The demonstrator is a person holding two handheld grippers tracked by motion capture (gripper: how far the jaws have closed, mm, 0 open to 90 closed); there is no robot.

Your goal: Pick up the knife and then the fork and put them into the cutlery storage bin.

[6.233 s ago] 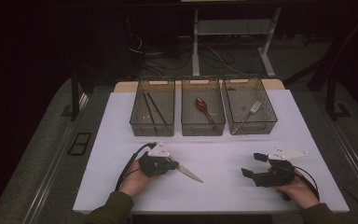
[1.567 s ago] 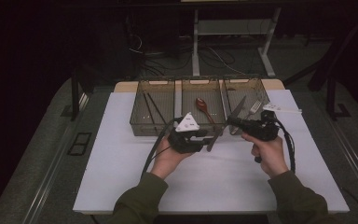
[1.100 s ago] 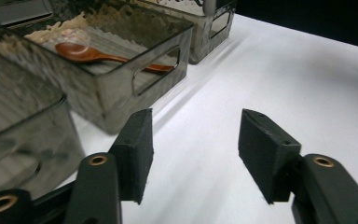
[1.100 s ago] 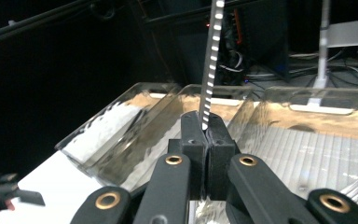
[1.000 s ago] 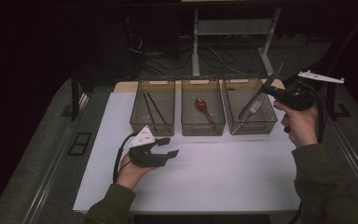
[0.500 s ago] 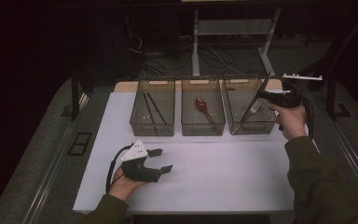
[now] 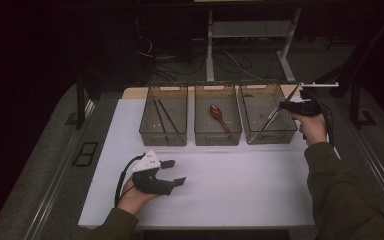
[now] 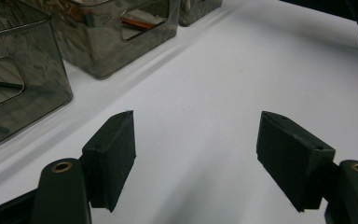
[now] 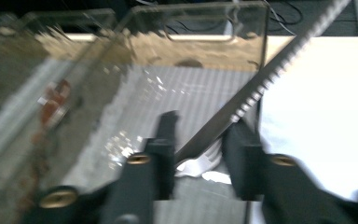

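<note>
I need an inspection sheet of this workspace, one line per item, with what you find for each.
Surface: white table top, bare in front of the bins.
Job's things: serrated knife slanting into the right bin, over a fork; its blade lies between the right gripper's jaws.
Clutter: middle bin holds a red spoon; left bin holds dark chopsticks.
Grippers: right gripper at the right bin, jaws just opening, pads apart from the blade; left gripper open, nothing between its jaws, low over the table.
Cables: black cable loops from the left gripper.
Surroundings: dark floor, desk legs behind.
</note>
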